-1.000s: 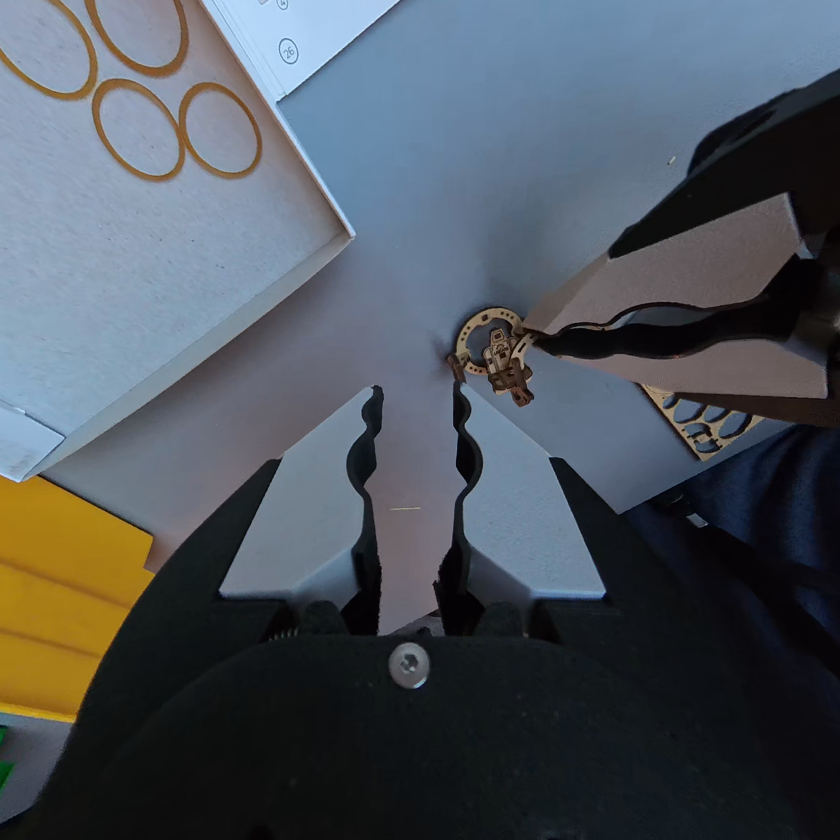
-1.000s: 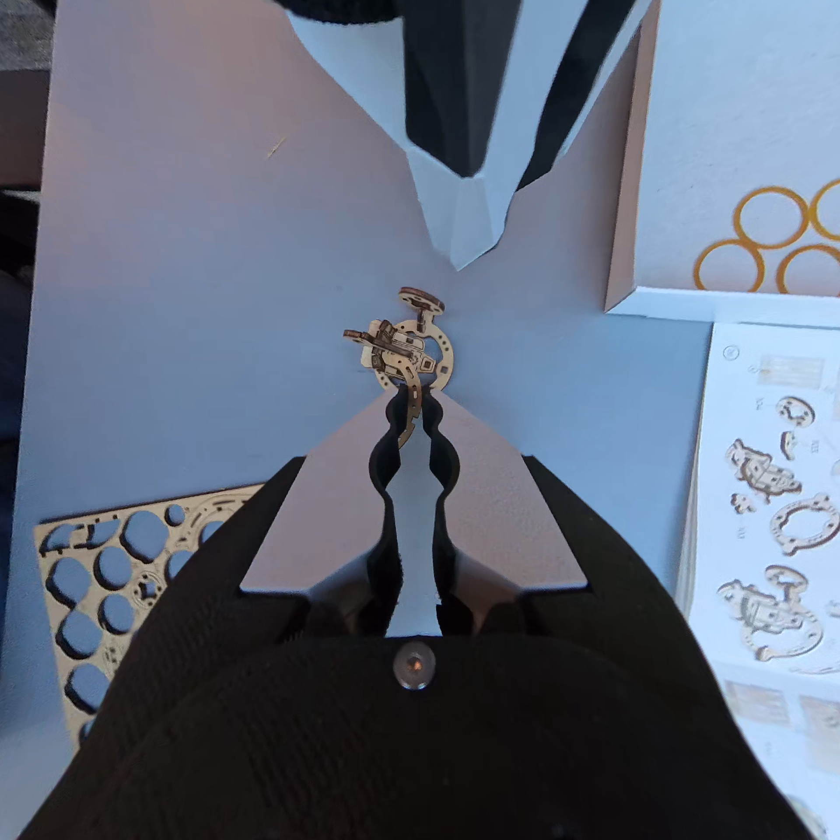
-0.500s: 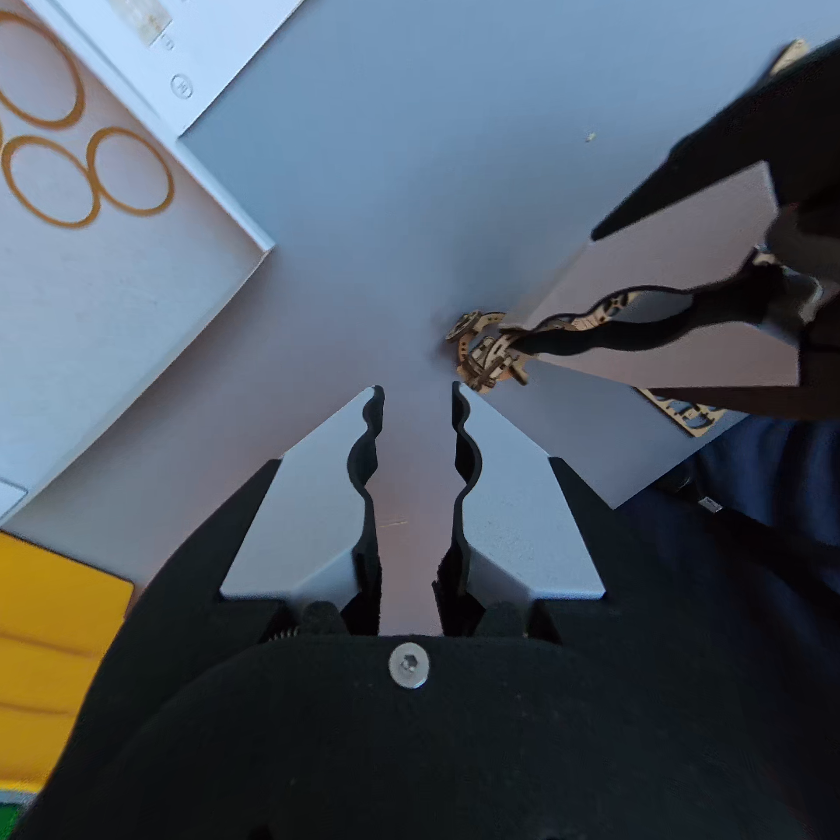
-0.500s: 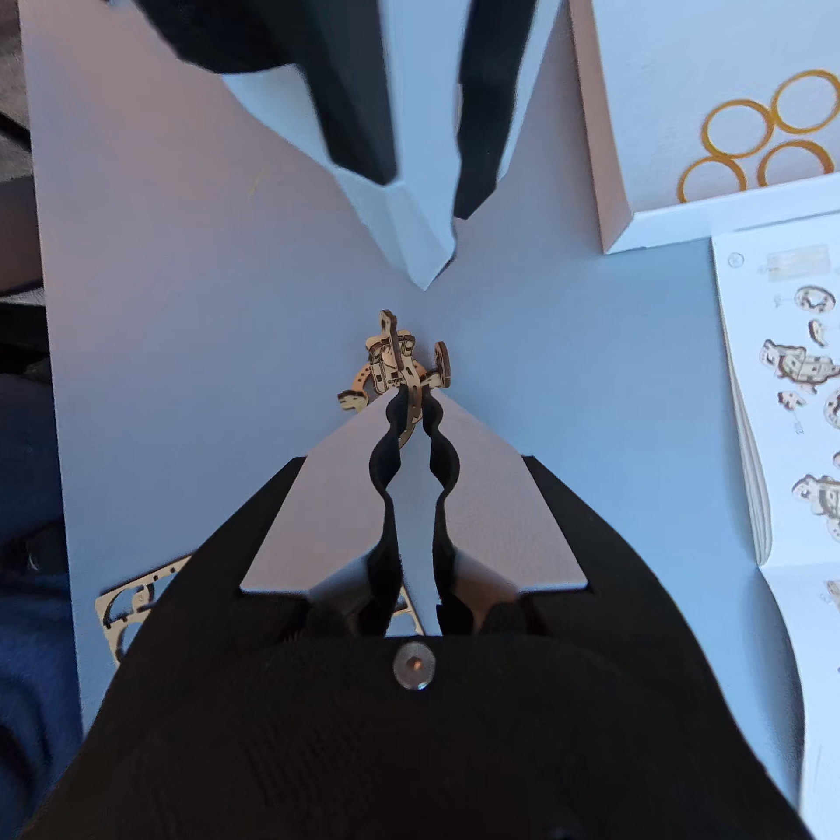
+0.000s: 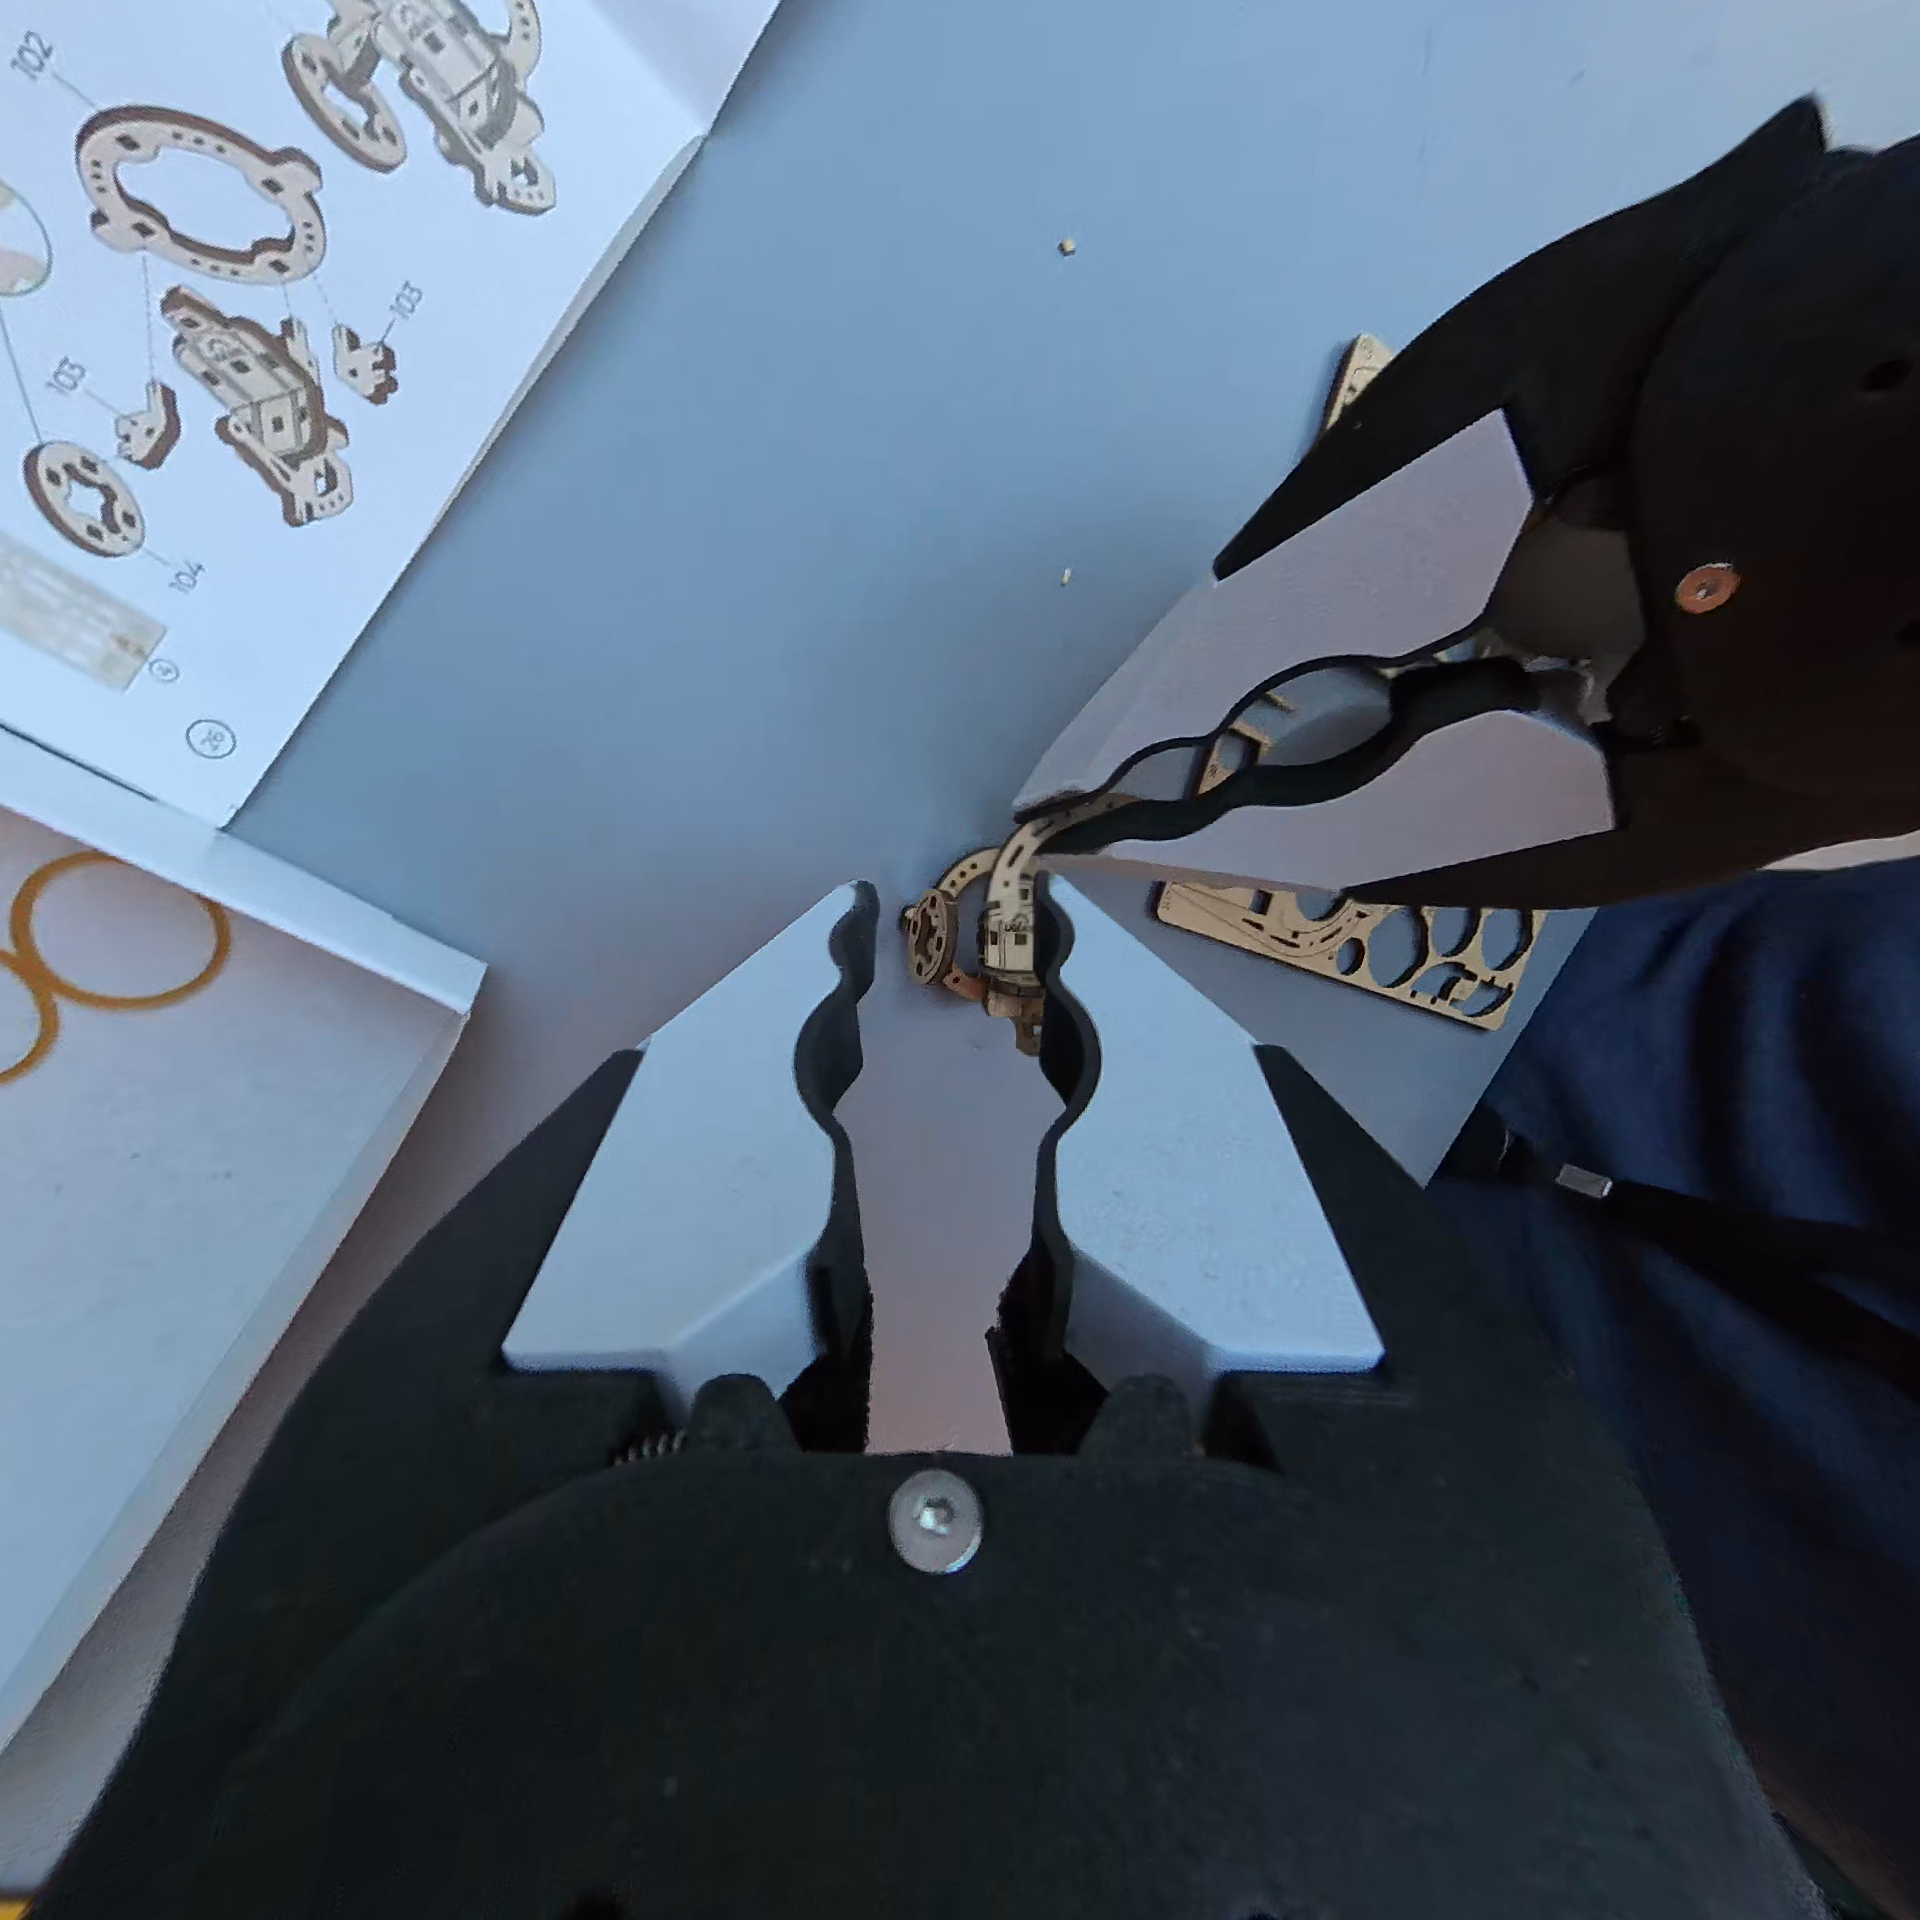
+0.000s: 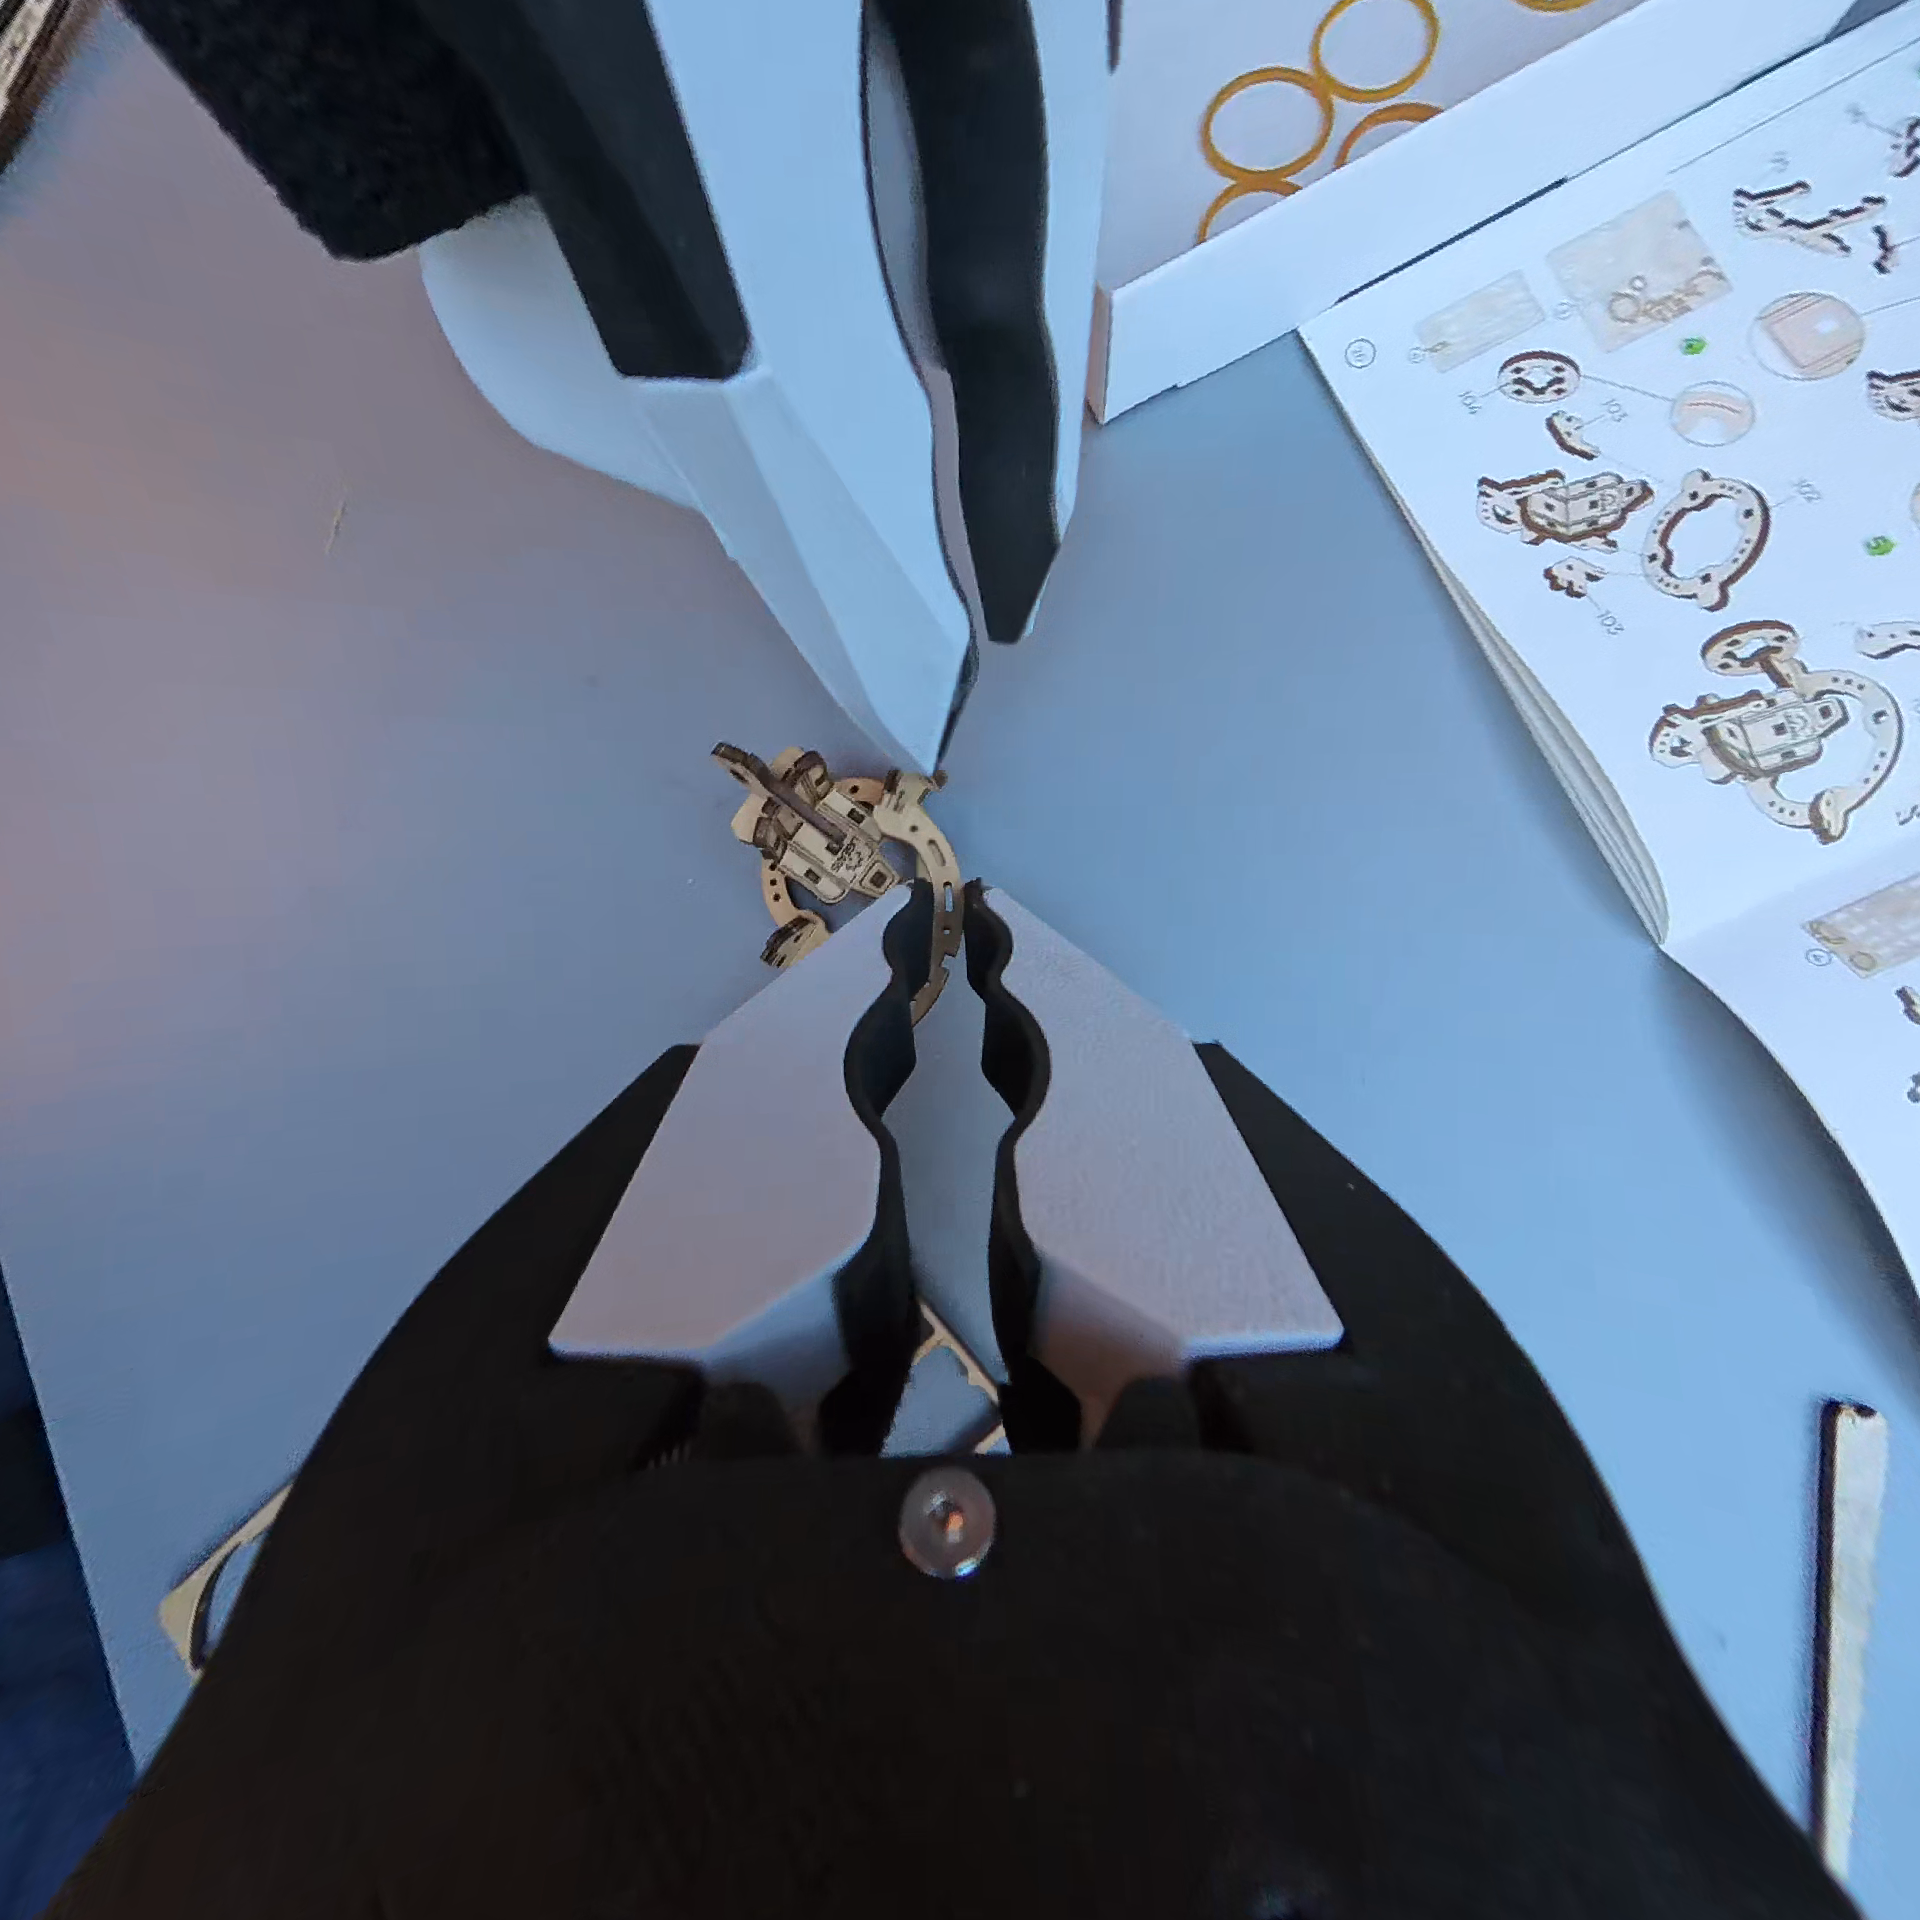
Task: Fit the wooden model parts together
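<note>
The left gripper (image 5: 951, 914) has closed in on the wooden model (image 5: 987, 940), which a second ago lay just beyond its tips and now sits between them.

In the left wrist view, from the left: a white box (image 5: 208, 1091) printed with orange rings lies at the near left, the open instruction booklet (image 5: 343, 343) beyond it. At centre the left gripper's fingers stand narrowly apart, gripping nothing, the small model between their tips above the grey table (image 5: 883, 468). From the right, the right gripper (image 5: 1049, 826) pinches the model's curved ring strip, fingers closed on it. A punched-out wooden sheet (image 5: 1351, 951) lies flat under that gripper at the table's right edge.
</note>
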